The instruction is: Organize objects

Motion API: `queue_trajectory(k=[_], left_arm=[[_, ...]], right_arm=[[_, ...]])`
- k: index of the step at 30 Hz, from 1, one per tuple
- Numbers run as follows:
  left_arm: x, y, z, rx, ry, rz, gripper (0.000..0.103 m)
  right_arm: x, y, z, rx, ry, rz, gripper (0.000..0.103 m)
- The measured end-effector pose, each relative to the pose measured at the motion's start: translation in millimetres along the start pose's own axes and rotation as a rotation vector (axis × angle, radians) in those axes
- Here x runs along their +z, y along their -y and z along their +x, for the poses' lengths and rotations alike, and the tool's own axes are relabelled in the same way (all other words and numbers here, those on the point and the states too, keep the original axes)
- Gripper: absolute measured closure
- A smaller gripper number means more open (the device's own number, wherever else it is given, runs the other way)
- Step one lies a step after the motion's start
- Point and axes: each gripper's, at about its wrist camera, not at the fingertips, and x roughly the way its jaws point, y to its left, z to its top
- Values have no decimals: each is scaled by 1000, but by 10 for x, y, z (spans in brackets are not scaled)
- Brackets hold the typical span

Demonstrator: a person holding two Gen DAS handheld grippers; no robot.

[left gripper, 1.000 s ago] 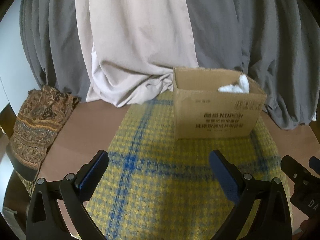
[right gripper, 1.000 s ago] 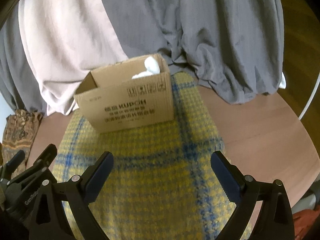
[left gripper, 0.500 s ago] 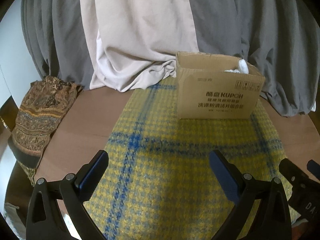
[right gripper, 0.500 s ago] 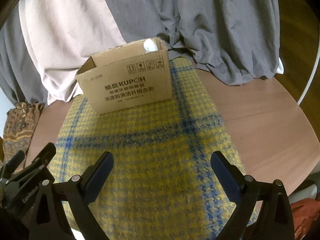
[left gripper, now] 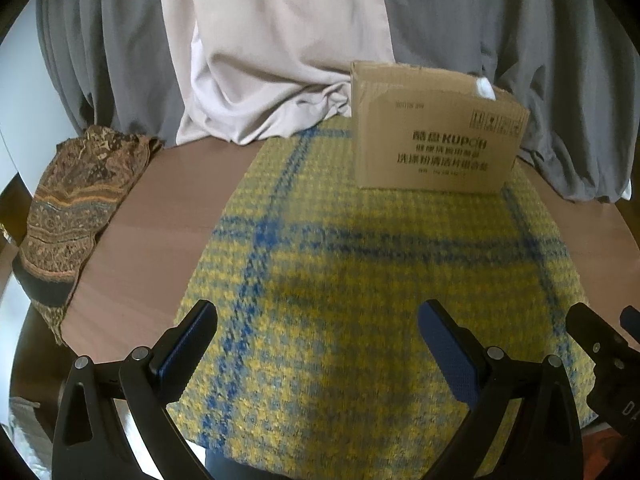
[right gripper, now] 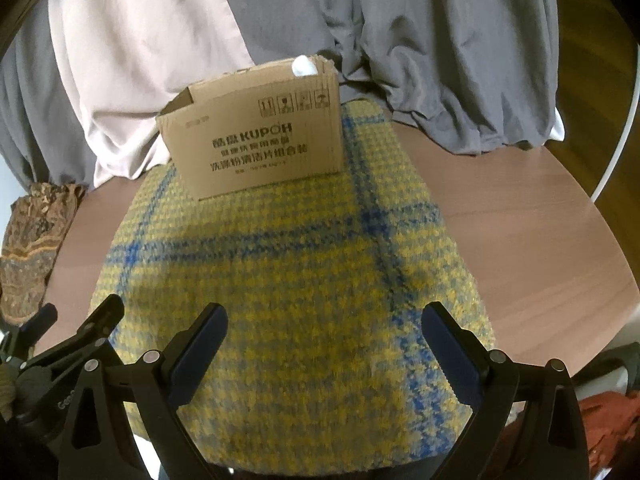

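An open cardboard box printed KUPOH stands at the far end of a yellow and blue plaid cloth. It also shows in the right wrist view, on the cloth. A white object pokes above the box's right rim, also seen in the right wrist view. My left gripper is open and empty, low over the cloth's near part. My right gripper is open and empty beside it.
The cloth lies on a round brown table. A patterned brown fabric hangs over the table's left edge. Grey and beige drapes hang behind the box. Something red sits below the table's right edge.
Both grippers have pulled back from the box and dropped lower. The box looks farther away and its inside is hidden now. Both stay open.
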Motion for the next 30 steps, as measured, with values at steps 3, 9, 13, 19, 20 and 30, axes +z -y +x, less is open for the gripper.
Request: queue_trajectory(k=[3, 9, 13, 19, 20, 30], left_arm=[[-43, -1, 39, -1, -20, -2, 1], [-100, 8, 73, -1, -36, 7, 1], [-105, 34, 79, -9, -40, 17, 1], [-97, 44, 79, -18, -39, 16, 1], [-98, 44, 81, -21, -41, 16, 1], [-93, 84, 118, -55, -71, 8, 1]], right_arm=[[-29, 6, 20, -2, -7, -4, 5], [-56, 24, 31, -8, -12, -6, 5], [-70, 36, 60, -9, -22, -2, 5], [-78, 53, 79, -8, -23, 1, 5], [-79, 55, 81, -7, -23, 2, 5], [-75, 77, 105, -15, -26, 0, 5]])
